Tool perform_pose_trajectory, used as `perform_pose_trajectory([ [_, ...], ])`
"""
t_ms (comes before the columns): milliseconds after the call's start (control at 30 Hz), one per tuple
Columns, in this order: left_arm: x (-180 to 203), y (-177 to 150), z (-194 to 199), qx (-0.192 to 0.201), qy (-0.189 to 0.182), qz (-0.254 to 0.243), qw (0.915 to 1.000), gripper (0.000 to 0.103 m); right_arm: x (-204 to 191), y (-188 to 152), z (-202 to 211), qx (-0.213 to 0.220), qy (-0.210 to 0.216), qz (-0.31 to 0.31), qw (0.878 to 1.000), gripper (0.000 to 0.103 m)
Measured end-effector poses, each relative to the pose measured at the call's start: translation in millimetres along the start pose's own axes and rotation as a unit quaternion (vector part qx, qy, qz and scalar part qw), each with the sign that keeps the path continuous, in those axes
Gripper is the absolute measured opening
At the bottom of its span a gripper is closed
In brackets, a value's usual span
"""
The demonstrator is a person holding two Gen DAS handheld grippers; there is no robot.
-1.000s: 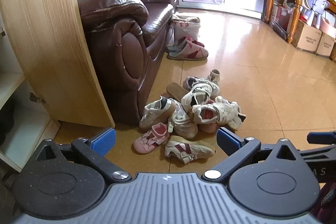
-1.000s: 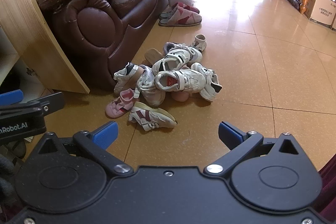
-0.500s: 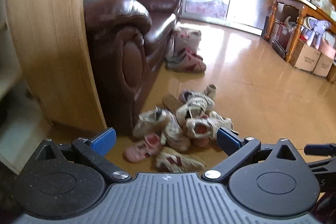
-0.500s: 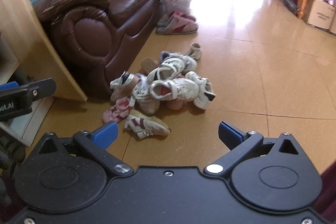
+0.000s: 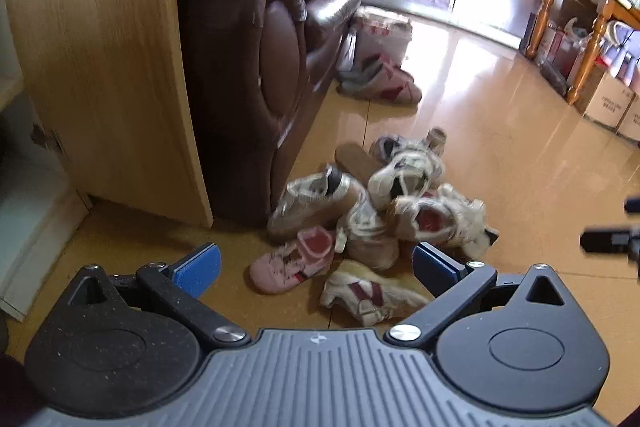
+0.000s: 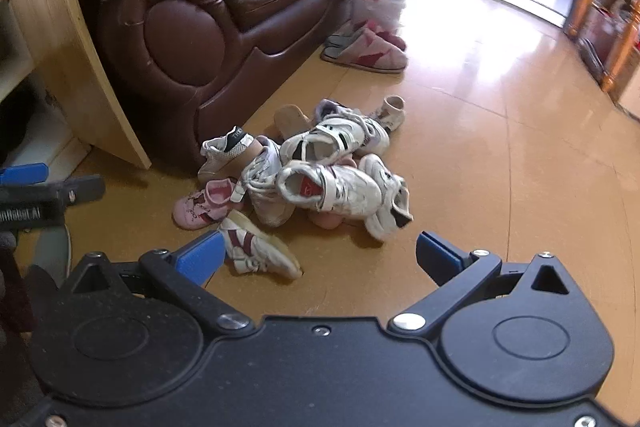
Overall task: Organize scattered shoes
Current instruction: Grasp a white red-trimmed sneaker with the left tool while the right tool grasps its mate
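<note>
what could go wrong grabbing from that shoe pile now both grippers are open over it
1. The shoes are tangled: the white sneaker with the red insole lies on top of others, so pulling a lower one, such as the pink shoe, may topple the heap.
2. The white and maroon sneaker sits right by the right gripper, whose jaws might nudge it away.
3. The pile presses against the brown sofa, leaving the left gripper little room on that side.

The left wrist view is motion-smeared, so the heap of white and pink children's shoes (image 5: 376,219) loses its detail. In the right wrist view a round pink shoe (image 6: 326,219) lies mostly buried under white trainers. The brown leather sofa (image 6: 224,7) is cut off at the top edge.
</note>
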State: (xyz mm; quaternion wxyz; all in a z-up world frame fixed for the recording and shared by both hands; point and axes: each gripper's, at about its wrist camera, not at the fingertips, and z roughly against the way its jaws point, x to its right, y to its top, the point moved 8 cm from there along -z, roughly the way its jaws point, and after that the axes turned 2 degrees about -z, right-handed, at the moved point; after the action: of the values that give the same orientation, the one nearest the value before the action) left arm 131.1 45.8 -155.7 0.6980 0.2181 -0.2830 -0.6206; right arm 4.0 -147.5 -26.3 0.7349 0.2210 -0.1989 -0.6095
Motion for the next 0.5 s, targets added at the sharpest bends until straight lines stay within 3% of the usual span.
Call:
perform_pose_trajectory([
  [100, -5, -10, -27, -0.013, -0.006, 0.009, 0.9998, 0.101, 4, 12, -33, -0.010, 0.001, 0.041, 0.999, 0.103],
  [267, -4, -44, -73, -0.041, -0.027, 0.041, 0.9979, 0.096, 16, 23, -79, -0.016, 0.029, 0.004, 0.999, 0.102],
  [500, 3, -78, -141, -0.074, -0.072, 0.117, 0.9877, 0.089, 21, 53, -123, -0.015, 0.061, 0.020, 0.998, 0.098],
])
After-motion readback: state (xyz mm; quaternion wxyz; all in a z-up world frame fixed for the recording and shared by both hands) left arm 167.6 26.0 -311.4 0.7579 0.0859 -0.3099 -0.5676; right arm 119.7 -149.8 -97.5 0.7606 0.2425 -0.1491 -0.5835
